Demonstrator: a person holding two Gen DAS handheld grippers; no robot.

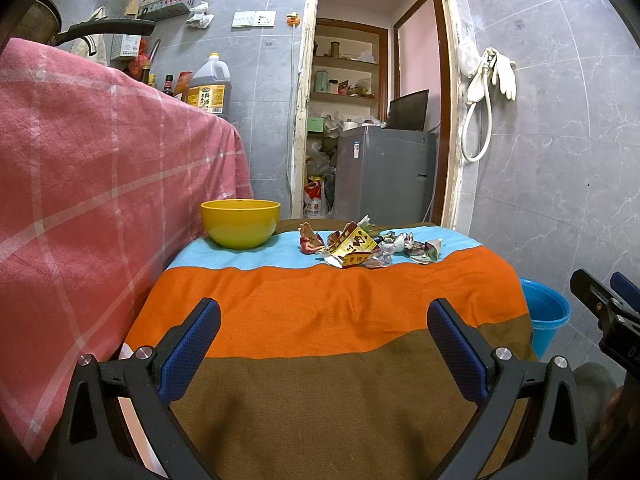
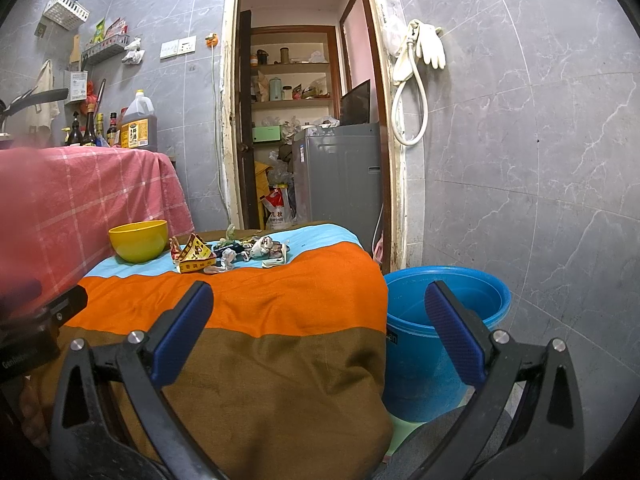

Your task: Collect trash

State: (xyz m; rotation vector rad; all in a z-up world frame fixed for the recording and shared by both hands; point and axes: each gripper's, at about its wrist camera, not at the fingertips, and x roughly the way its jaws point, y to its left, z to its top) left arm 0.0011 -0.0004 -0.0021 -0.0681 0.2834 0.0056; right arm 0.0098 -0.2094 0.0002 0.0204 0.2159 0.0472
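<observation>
On the table's (image 1: 320, 312) far blue stripe, crumpled wrappers (image 1: 360, 246) lie heaped beside a yellow bowl (image 1: 239, 223).
Both the left hand-held gripper (image 1: 324, 320) and right hand-held gripper (image 2: 320, 304) hang wide and empty, well short; a blue bucket (image 2: 444, 320) likely waits as bin.

Wrappers (image 1: 360, 245) right of bowl (image 1: 239, 222) — tabletop.

Pretty even indoor light, brightest through the doorway (image 1: 372, 80), no harsh glare. Heavy fisheye bending with black corners, and the pink cloth (image 2: 24, 208) goes blurry at the right-wrist view's left edge.
</observation>
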